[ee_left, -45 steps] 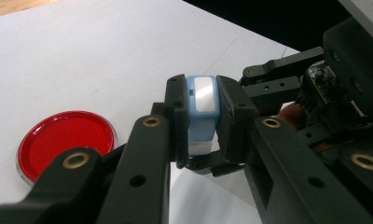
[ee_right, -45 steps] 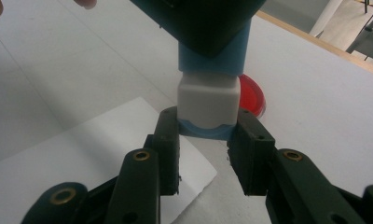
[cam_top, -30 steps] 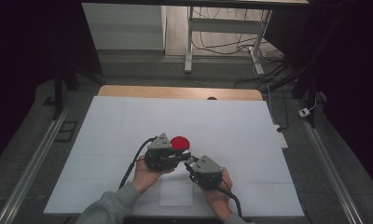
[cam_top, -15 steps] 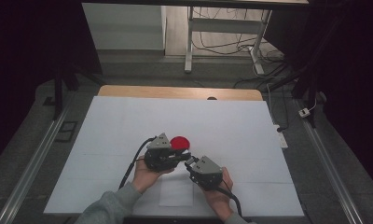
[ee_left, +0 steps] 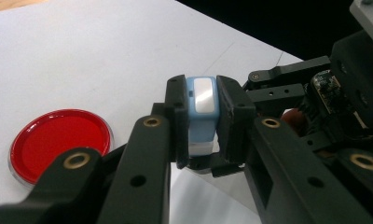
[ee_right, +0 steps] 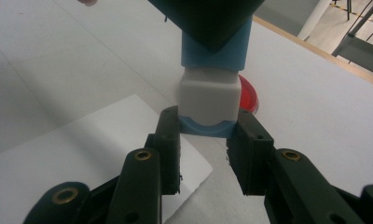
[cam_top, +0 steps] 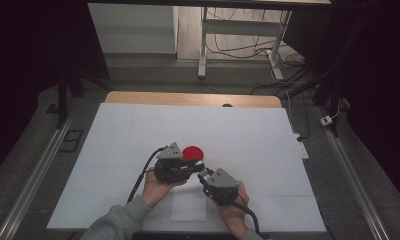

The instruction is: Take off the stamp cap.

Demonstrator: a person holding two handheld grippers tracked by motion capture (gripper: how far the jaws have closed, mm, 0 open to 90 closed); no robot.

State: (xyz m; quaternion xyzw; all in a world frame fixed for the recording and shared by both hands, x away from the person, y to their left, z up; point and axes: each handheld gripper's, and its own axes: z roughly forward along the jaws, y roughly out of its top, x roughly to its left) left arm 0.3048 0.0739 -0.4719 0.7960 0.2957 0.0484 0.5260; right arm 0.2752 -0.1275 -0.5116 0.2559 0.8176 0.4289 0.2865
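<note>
Here I have the right gripper [cam_top: 204, 176] nearest me, its fingers [ee_right: 168, 135] pinching the white end of the blue-and-white block [ee_right: 208, 100]. Just beyond, the left gripper [cam_top: 194, 166] has its fingers [ee_left: 177, 116] clamped on the block's blue end. Past the block, the red lid [cam_top: 192, 153] lies flat on the white bench [cam_top: 248, 135].

A dim room frames the high view: black surroundings at left and right, with light falling from above onto the matte white table cover [cam_top: 238, 130], which reads flat grey-white and grainy. In the left gripper view, a glare patch whitens the pale blue-and-white plastic block [ee_left: 202, 112]; the glossy red round lid [ee_left: 58, 142] stays crisp, near jaws soft. The right gripper view blurs its foreground, background legs hazy.
</note>
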